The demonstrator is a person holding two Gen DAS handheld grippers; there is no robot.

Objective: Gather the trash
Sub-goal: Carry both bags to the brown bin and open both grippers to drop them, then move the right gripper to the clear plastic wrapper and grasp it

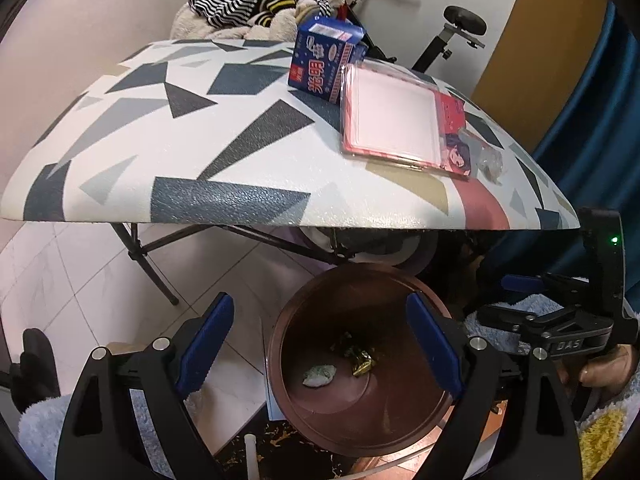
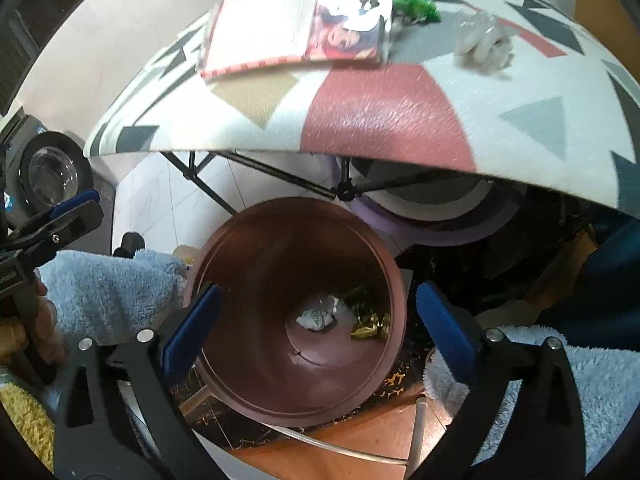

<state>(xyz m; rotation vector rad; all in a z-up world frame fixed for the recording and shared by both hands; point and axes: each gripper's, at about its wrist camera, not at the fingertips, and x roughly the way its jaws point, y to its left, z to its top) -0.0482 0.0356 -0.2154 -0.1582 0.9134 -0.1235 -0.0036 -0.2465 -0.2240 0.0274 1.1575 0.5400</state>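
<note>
Table (image 1: 248, 152) with a geometric-patterned top is seen above a brown bin (image 2: 224, 248) on the floor. Pink packaging (image 1: 392, 120), a blue box (image 1: 320, 64) and crumpled clear wrap (image 2: 484, 46) are left on the tabletop. Both the left gripper (image 1: 320, 344) and right gripper (image 2: 316, 324) are spread apart, empty, over the bin, where white paper (image 2: 316, 316) and gold wrappers (image 2: 368, 326) are held.

Crumpled wrappers (image 2: 320, 316) inside brown bin (image 2: 240, 240)
</note>
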